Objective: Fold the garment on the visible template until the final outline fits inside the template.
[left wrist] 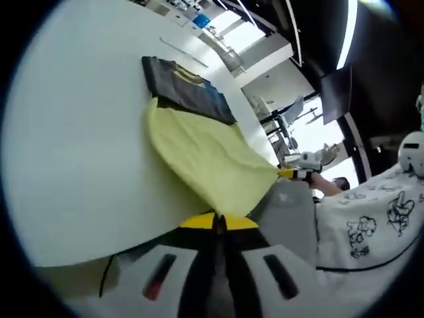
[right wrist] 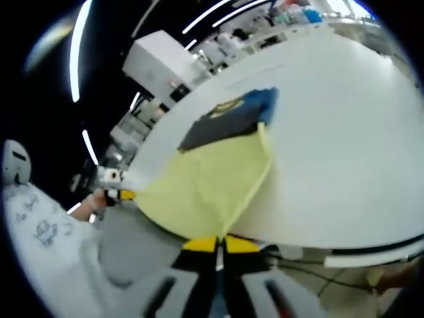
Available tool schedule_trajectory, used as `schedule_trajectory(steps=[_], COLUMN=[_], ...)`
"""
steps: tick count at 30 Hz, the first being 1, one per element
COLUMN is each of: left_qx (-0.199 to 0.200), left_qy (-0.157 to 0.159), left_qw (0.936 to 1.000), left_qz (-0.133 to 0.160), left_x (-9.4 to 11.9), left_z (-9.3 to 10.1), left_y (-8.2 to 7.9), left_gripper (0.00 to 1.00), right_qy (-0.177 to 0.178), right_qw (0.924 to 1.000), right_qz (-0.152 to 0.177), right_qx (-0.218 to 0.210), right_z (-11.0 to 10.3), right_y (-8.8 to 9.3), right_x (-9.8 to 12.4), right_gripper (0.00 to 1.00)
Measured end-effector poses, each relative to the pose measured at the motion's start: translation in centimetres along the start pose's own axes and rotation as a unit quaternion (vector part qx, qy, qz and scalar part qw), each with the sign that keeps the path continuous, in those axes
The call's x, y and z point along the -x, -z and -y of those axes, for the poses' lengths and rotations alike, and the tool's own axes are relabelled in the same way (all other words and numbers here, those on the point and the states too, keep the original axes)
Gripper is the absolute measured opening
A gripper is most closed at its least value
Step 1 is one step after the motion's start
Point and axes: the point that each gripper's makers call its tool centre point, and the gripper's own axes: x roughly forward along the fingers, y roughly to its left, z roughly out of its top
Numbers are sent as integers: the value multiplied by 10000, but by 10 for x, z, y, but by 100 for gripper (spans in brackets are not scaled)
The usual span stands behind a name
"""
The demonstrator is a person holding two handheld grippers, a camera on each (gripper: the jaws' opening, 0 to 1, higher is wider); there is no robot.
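Together, each hand-held gripper, left (left wrist: pixel 220 222) and right (right wrist: pixel 217 244), is clamped on the yellow garment (left wrist: pixel 205 159), pulled off the white tabletop (left wrist: pixel 79 132) edge.

Soft matt cloth garment (left wrist: pixel 205 156); smooth table (left wrist: pixel 79 152)

We see a pale yellow garment (left wrist: pixel 209 159), a dark grey cloth (left wrist: pixel 187 89) with blue and yellow patches beyond it, a white table (left wrist: pixel 79 152), yellow-tipped grey-white gripper jaws, a white sleeve (left wrist: pixel 374 218) with black cartoon print

low, close, opposed views, shared garment (left wrist: pixel 205 156)
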Motion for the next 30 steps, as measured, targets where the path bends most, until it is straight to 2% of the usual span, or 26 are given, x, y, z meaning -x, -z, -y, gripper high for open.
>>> schedule_trajectory(steps=[4, 9, 13, 21, 30], left_qx=[96, -76, -323, -588, -766], left_qy=[133, 306, 318, 329, 237], left_qw=[9993, 9963, 9937, 9885, 9838], left_qz=[347, 803, 1022, 1355, 1601], left_x=[7, 16, 18, 13, -3], left_z=[8, 19, 21, 7, -17], left_y=[-15, -53, -86, -142, -192], left_gripper=[0, 0, 0, 0, 0], right_qy=[-89, -214, -325, -388, -320], right_qw=[9999, 9992, 9980, 9951, 9919], right_qz=[114, 348, 526, 834, 1104], right_qx=[-42, 29, 117, 367, 549], right_z=[-5, -12, -14, -25, -26], right_y=[-14, -44, -72, -128, -182], right_x=[9, 12, 13, 0, -22], right_gripper=[0, 0, 0, 0, 0])
